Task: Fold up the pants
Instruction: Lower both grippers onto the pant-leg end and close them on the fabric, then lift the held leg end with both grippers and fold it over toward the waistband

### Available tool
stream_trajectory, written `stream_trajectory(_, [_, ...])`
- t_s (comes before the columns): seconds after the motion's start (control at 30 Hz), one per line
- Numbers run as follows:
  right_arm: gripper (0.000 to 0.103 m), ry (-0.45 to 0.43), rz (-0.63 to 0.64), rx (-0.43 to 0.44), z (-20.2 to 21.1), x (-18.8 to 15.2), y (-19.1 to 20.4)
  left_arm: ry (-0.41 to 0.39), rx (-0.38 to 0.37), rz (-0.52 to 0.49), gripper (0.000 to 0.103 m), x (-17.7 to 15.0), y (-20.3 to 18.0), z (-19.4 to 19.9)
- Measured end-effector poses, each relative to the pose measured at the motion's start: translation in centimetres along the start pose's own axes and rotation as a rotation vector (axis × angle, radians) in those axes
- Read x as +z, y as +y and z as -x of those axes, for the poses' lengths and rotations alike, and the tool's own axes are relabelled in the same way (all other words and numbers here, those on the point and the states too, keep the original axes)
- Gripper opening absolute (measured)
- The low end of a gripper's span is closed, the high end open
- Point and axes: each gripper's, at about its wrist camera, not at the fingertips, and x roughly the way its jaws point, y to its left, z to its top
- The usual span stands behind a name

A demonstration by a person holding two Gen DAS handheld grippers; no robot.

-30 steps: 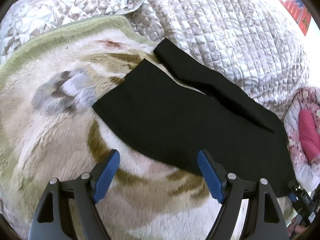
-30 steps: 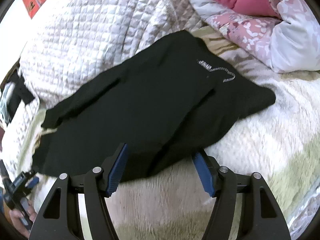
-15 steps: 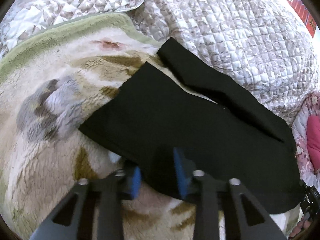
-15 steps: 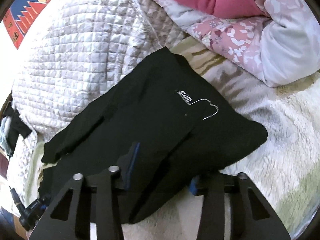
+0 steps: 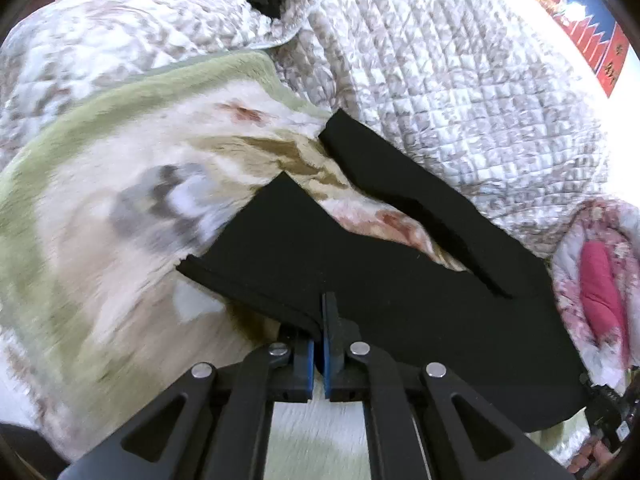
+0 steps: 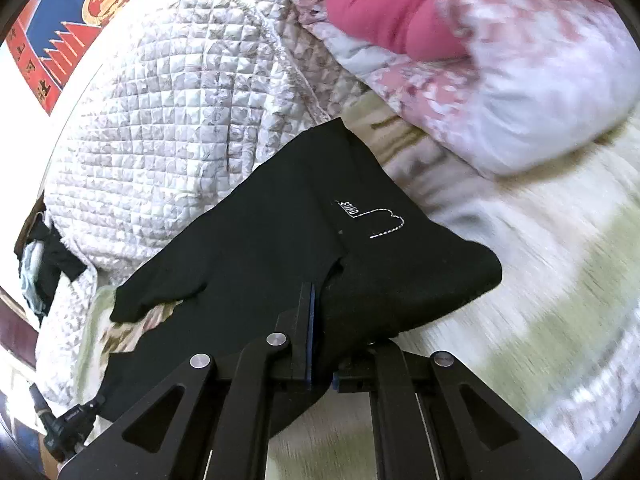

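Fleece blanket (image 5: 100,240) covers the bed beside a quilt (image 5: 440,80); a poster (image 6: 60,32) hangs behind. Both the left gripper (image 5: 320,320) and right gripper (image 6: 316,320) are clamped on the black pants (image 5: 380,280).

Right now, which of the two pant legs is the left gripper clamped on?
The near leg, lying on the fleece blanket. The left gripper pinches its near edge. The far leg lies free beside the quilted bedspread.

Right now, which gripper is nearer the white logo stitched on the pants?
Right. The right gripper is shut on the pants just below the white logo. The left gripper is clamped on the leg end, and no logo shows in its view.
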Motion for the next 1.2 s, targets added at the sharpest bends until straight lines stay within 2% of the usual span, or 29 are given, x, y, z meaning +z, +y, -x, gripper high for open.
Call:
stream_trajectory(0.1, [0.005, 0.061, -0.003, -0.054, 0.4, -2.3, -1.2, 0.003, 0.02, -0.03, 0.004, -1.6, 1.1, 1.3])
stream_trajectory(0.17, [0.005, 0.097, -0.056, -0.062, -0.1, -3.6, -2.7, 0.045, 0.045, -0.042, 0.004, -3.1, 1.7, 0.7])
stream_trajectory(0.27, [0.005, 0.072, -0.061, -0.052, 0.4, -3.7, -2.7, 0.084, 0.056, -0.021, 0.004, -3.9, 2.4, 0.1])
stream_trajectory(0.4, [0.005, 0.054, -0.057, -0.053, 1.1, -3.4, -2.7, 0.028, 0.058, -0.061, 0.004, -3.7, 1.6, 1.1])
stream_trajectory(0.47, [0.003, 0.035, -0.058, -0.08, 1.4, -3.3, -3.0, 0.024, 0.062, -0.06, 0.004, -4.0, 1.7, 1.4])
stream_trajectory(0.57, [0.003, 0.045, -0.064, -0.071, 1.7, -3.4, -3.7, 0.049, 0.055, -0.069, 0.004, -4.7, 2.0, 1.2])
stream_trajectory(0.63, [0.003, 0.032, -0.046, -0.074, 2.1, -3.4, -3.4, 0.06, 0.055, -0.052, 0.005, -4.7, 2.4, 1.1])
stream_trajectory(0.77, [0.003, 0.018, -0.053, -0.076, 2.8, -3.2, -3.5, -0.011, 0.069, -0.027, 0.005, -4.1, 3.1, 2.8])
stream_trajectory(0.87, [0.009, 0.046, -0.074, -0.101, 3.0, -3.5, -3.5, -0.003, 0.095, 0.002, 0.007, -4.2, 3.9, 3.2])
stream_trajectory(1.0, [0.014, 0.005, -0.058, -0.142, 4.6, -3.7, -3.1, -0.037, 0.182, 0.038, 0.007, -4.4, 5.2, 4.7])
stream_trajectory(1.03, [0.019, -0.017, -0.055, -0.172, 5.1, -3.6, -3.0, -0.056, 0.206, 0.043, 0.007, -4.2, 5.5, 5.2])
stream_trajectory(1.1, [0.021, -0.095, -0.046, -0.228, 6.4, -3.2, -2.9, -0.09, 0.23, 0.043, 0.007, -3.6, 5.6, 5.9])
stream_trajectory(1.2, [0.03, -0.153, -0.004, -0.254, 7.1, -2.3, -2.4, -0.102, 0.194, -0.012, 0.007, -2.4, 4.8, 5.7])
